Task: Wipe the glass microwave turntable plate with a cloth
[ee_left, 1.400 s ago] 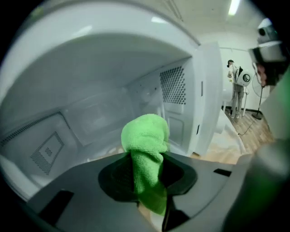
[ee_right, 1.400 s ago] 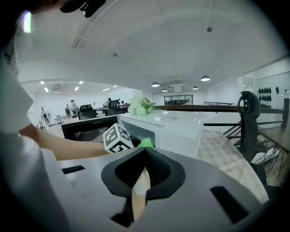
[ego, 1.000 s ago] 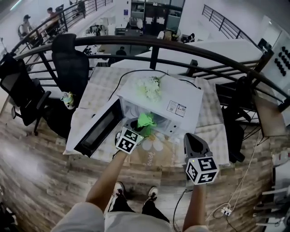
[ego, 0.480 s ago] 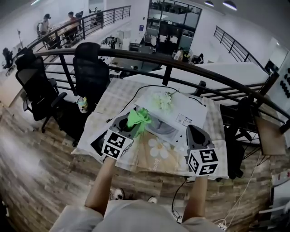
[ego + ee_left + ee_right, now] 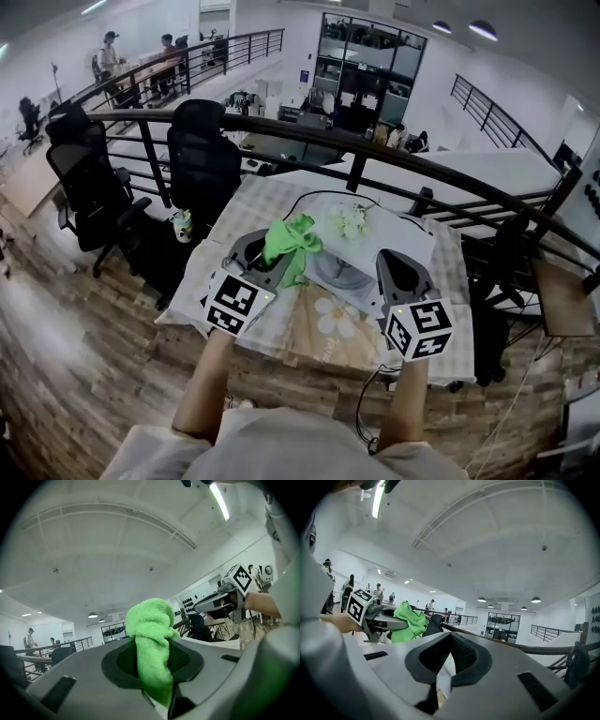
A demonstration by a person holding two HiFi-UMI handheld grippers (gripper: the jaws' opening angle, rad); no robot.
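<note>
In the head view my left gripper (image 5: 265, 251) is held up over the table, shut on a bright green cloth (image 5: 291, 240) that bunches above its tip. The left gripper view has the cloth (image 5: 151, 644) pinched between the pads and hanging over them. My right gripper (image 5: 395, 261) is raised beside it at the right, shut with nothing in it. The white microwave (image 5: 375, 239) stands below and between them. A grey round shape (image 5: 339, 272) shows in its open front; I cannot tell whether it is the glass plate.
White flowers (image 5: 352, 220) lie on the microwave's top. The table (image 5: 323, 328) has a checked cover and a flower-print mat. Black office chairs (image 5: 202, 159) stand at the left, a cup (image 5: 182, 226) sits by the table's left edge, and a dark railing (image 5: 375, 155) runs behind.
The left gripper has drawn the green cloth out of the microwave's opening and lifted it. Both grippers now sit higher, and the head view has tilted up toward the room.
</note>
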